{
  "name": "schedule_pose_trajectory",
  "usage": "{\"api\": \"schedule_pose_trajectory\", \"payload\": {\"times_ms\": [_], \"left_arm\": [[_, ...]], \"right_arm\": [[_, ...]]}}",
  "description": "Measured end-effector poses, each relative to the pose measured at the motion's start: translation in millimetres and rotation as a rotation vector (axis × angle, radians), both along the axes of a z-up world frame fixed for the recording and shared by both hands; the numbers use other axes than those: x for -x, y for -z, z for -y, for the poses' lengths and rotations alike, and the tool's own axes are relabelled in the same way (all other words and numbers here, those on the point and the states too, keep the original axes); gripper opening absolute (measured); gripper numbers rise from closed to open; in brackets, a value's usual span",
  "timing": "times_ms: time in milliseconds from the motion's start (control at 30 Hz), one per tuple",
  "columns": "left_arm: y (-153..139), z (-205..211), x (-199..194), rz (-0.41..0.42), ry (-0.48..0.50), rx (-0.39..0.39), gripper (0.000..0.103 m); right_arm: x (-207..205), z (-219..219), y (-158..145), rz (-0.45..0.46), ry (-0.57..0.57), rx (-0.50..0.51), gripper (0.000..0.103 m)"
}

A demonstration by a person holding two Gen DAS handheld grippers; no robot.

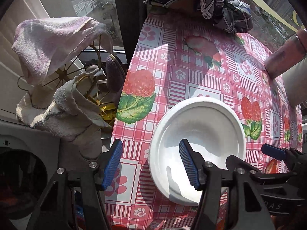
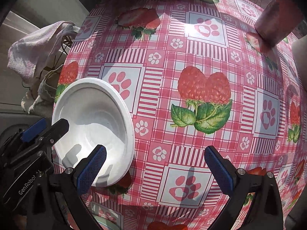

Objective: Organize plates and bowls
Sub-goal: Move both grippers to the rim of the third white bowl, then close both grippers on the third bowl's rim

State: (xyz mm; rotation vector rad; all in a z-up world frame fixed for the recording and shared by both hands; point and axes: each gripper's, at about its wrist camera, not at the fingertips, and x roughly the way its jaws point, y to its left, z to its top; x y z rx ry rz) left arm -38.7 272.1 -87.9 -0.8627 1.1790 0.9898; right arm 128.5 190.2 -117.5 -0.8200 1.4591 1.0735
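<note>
Here the left gripper (image 1: 151,165) points down at the table, jaws spread and empty, its right finger over the near inside of the white bowl (image 1: 199,122) without clearly touching it. The right gripper (image 2: 155,169) is also spread, with only the tablecloth (image 2: 191,53) between its fingers. The bowl (image 2: 92,115) sits upright near the table's left edge. Farther left, towels (image 1: 49,40) drape a rack.

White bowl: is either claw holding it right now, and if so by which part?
Nothing is held. The left claw hangs open over the white bowl's near rim without pinching it; the right claw is open over bare tablecloth.
</note>
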Motion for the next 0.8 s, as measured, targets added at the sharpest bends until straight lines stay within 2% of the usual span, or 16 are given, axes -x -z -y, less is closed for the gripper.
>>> {"api": "schedule_pose_trajectory", "payload": {"times_ms": [67,133,200,233,300,433,500,533,600,667,800], "left_arm": [[8.8,-3.2,-3.2,-0.028,0.019,0.006,0.065],[16.0,-4.8,-5.7,-0.047,0.038,0.02,0.065],[20.8,-4.4,-10.2,-0.06,0.06,0.029,0.061],[22.9,-4.2,-13.2,-0.066,0.072,0.036,0.052],[26.1,-3.0,-17.6,-0.073,0.086,0.049,0.044],[27.0,-0.2,-24.1,-0.051,0.099,0.068,0.035],[25.4,5.5,-31.0,-0.039,0.122,0.08,0.029],[25.1,10.0,-36.0,-0.029,0.133,0.094,0.027],[24.9,18.7,-41.2,-0.042,0.141,0.095,0.027],[26.1,27.8,-44.1,-0.021,0.137,0.12,0.027],[24.8,52.9,-57.9,-0.026,0.189,0.127,0.027]], "right_arm": [[2.6,-2.8,6.5,0.001,-0.017,-0.003,0.103],[6.8,-4.2,9.6,0.005,-0.036,-0.016,0.097],[12.1,-6.1,13.3,0.012,-0.063,-0.013,0.072],[14.3,-6.8,15.6,0.009,-0.07,-0.008,0.068],[17.6,-7.7,15.5,0.007,-0.081,-0.024,0.064],[23.8,-9.2,15.4,-0.002,-0.103,-0.035,0.051],[21.9,-9.6,16.4,-0.061,-0.095,-0.034,0.027],[21.7,-8.6,16.9,-0.059,-0.094,-0.023,0.023],[19.4,-2.1,16.3,-0.058,-0.093,-0.011,0.02],[12.3,10.2,15.7,-0.071,-0.085,0.002,0.02],[6.7,36.9,17.8,-0.097,-0.077,0.045,0.02]]}}
